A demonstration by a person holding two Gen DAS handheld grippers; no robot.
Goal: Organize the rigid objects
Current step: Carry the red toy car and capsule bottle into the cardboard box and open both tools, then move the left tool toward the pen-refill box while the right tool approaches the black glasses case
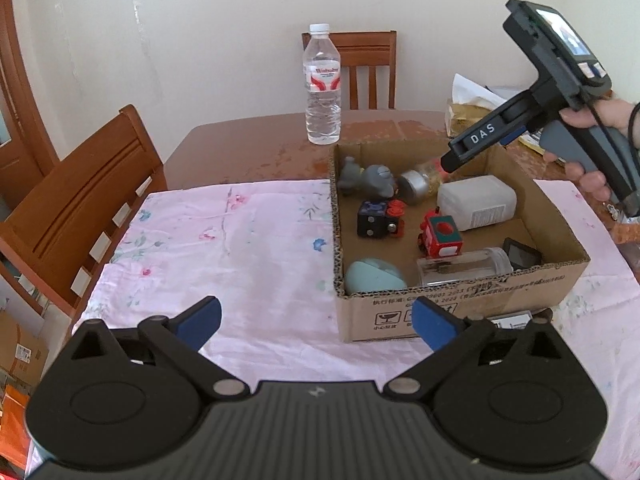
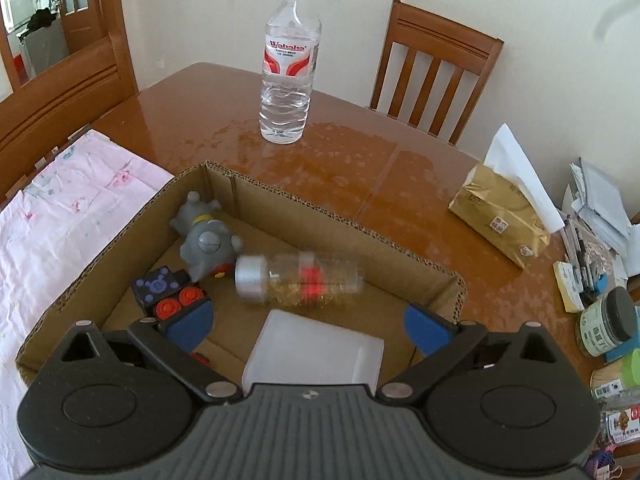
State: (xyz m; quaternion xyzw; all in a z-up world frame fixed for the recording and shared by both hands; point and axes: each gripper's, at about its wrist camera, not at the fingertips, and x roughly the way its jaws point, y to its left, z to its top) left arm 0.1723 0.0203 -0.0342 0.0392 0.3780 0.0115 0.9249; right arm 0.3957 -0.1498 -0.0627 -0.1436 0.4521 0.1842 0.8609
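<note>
The wooden table (image 2: 192,112) stretched beyond both pairs of jaws, with a pink floral cloth (image 1: 224,240) spread directly ahead of the left gripper (image 1: 316,322), whose jaws stood released with nothing between them. Ahead and to the right of those jaws sat the cardboard box (image 1: 460,312), its near wall just beyond the right blue pad. The right gripper (image 2: 310,326) hung over the box's far right side, jaws spread wide and empty.

Straight ahead of the right jaws, well beyond the box, a water bottle (image 2: 289,64) stood upright on the table. Right of them lay a gold tissue pack (image 2: 500,220).

Inside the box, a white plastic container (image 2: 316,356) lay between and just under the right jaws. Just ahead of them a clear jar with a silver lid (image 2: 296,278) lay on its side, blurred. A grey toy figure (image 2: 206,244) rested ahead-left, with a dark cube toy (image 2: 160,286) by the left pad. A red toy train (image 1: 440,236), a teal egg shape (image 1: 374,278) and a clear tube (image 1: 464,266) lay nearer the left gripper.
</note>
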